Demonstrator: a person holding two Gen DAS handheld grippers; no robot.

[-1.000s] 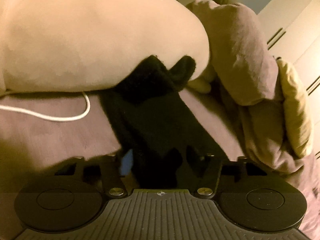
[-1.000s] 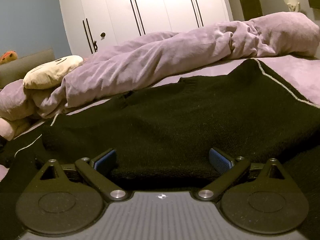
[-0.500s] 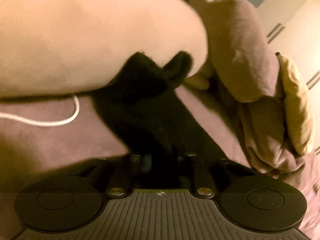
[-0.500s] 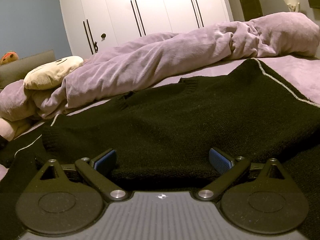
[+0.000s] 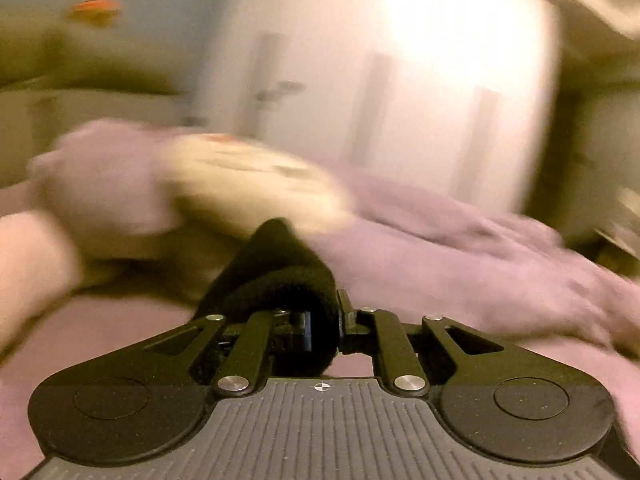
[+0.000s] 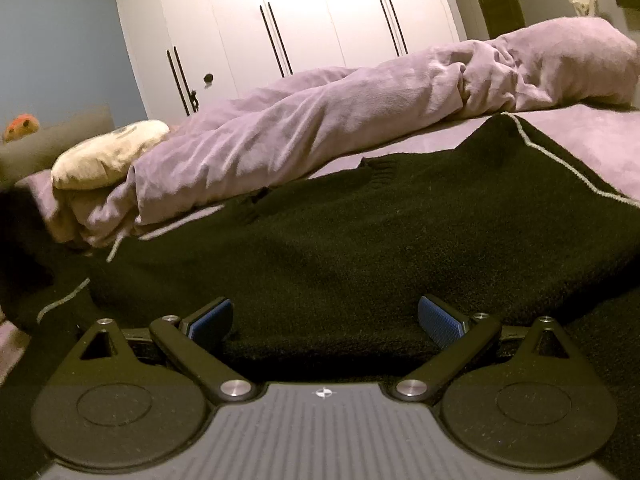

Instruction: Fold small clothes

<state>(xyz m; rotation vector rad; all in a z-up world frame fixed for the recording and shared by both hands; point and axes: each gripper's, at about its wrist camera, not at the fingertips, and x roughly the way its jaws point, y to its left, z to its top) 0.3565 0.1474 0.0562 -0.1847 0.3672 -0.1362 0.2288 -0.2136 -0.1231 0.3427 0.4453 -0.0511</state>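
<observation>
Between the left fingers: a bunched end of the black sweater (image 5: pixel 280 276), pinched tight by the left gripper (image 5: pixel 324 332). The jaws have just been closing and now stand shut on the knit, with a thick roll of it bulging over the top.

Left view: heavily blurred, so how deep the cloth sits in the grip cannot be told.

Right side: the right gripper (image 6: pixel 324 320) hangs low at the sweater's (image 6: pixel 360 248) near edge, its blue pads (image 6: pixel 440 318) spread wide and pressing on nothing. The knit lies between and beyond them, spread flat on the bed (image 6: pixel 580 140).

Where the sweater lies: across the mauve bed, its white-trimmed edge (image 6: pixel 560 160) towards the right, with the rolled duvet (image 6: pixel 360 108) behind it and a cream pillow (image 6: pixel 108 152) at the far left.

Risk, slipping: the left grip looks to be on a thick wad rather than a clean edge, so a fast pull could let layers slide out unevenly.

Risk, dragging: nothing pins the body of the sweater, since the right fingers are open. A pull from the left could shift the whole garment instead of folding it.

Risk, crooked fold: a bunched end carried over may land twisted and leave a lumpy, skewed fold.

Risk, snagging: the loose knit could catch on the finger linkage.
</observation>
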